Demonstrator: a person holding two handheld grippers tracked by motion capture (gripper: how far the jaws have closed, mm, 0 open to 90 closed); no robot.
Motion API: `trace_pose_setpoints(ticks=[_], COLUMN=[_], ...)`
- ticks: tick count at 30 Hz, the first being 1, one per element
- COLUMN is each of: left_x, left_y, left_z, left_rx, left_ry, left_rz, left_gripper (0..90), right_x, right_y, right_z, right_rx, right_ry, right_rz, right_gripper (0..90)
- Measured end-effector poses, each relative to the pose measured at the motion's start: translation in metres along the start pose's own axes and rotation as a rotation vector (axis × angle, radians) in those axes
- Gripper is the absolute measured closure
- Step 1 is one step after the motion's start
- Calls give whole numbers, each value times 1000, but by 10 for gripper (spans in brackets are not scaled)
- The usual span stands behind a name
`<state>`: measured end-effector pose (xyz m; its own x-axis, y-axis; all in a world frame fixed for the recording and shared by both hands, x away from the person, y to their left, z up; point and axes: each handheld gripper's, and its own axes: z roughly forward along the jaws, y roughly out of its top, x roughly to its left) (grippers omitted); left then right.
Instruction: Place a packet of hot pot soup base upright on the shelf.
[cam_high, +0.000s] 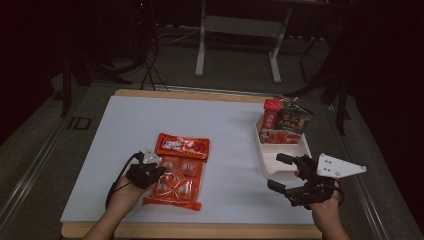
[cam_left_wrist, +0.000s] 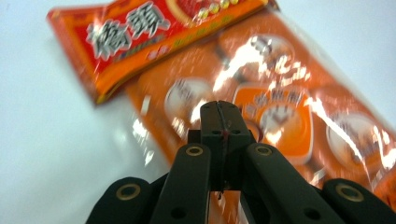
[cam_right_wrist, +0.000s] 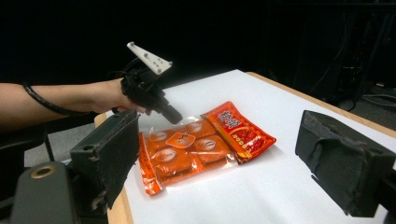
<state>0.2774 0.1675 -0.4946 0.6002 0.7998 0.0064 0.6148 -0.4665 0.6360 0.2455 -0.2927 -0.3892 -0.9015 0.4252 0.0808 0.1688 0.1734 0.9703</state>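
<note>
While my left gripper (cam_high: 156, 172) hangs over the near left part of the table (cam_high: 125, 130), its jaws stand pressed flat together, tip to tip, and I can see nothing pinched between them in the left gripper view (cam_left_wrist: 219, 109). Just past those closed tips lies the orange snack bag (cam_left_wrist: 280, 107), a clear-fronted pack with round wrapped pieces inside and a red header strip with large white characters at its far end. From the high view the bag (cam_high: 179, 172) rests flat on the white tabletop, left of the middle and toward my edge, header pointing away from me. The closed jaws sit over the bag's left edge; whether they touch the film I cannot tell. My right gripper (cam_high: 282, 172) waits well apart on the right, its jaws spread wide with nothing between them, and the right gripper view looks through that gap across the table at the bag (cam_right_wrist: 201, 147) and the left gripper (cam_right_wrist: 161, 105) above its far corner. Just beyond the right gripper stands a white tray (cam_high: 270, 160), with a red packet (cam_high: 271, 116) and a dark packet (cam_high: 295, 120) upright at its far end.
</note>
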Motion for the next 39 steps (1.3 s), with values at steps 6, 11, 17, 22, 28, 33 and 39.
trace_pose_setpoints(ticks=[6,11,17,22,28,33,39], left_x=[6,1,-1,-12,-36,-35,-3], left_y=[-24,-30,-31,-30,-23,-21,-9], left_z=[0,6,6,6,9,8,7], left_rx=[75,88,75,69,62,40,-15], left_ry=[-27,-37,-32,-69,-125,-113,-7], left_rz=[-29,-35,-62,-50,-10,-11,-76], left_gripper=[900,900,900,900,900,900,900], right_x=[2,2,3,2,2,1,2], right_y=[1,1,1,0,0,-1,-1], right_z=[2,5,7,6,5,6,5], right_rx=[7,9,14,14,10,15,12], right_ry=[1,7,9,8,9,7,8], right_rz=[-8,-8,-12,-5,-6,-7,-8], right_gripper=[137,138,138,137,137,138,138])
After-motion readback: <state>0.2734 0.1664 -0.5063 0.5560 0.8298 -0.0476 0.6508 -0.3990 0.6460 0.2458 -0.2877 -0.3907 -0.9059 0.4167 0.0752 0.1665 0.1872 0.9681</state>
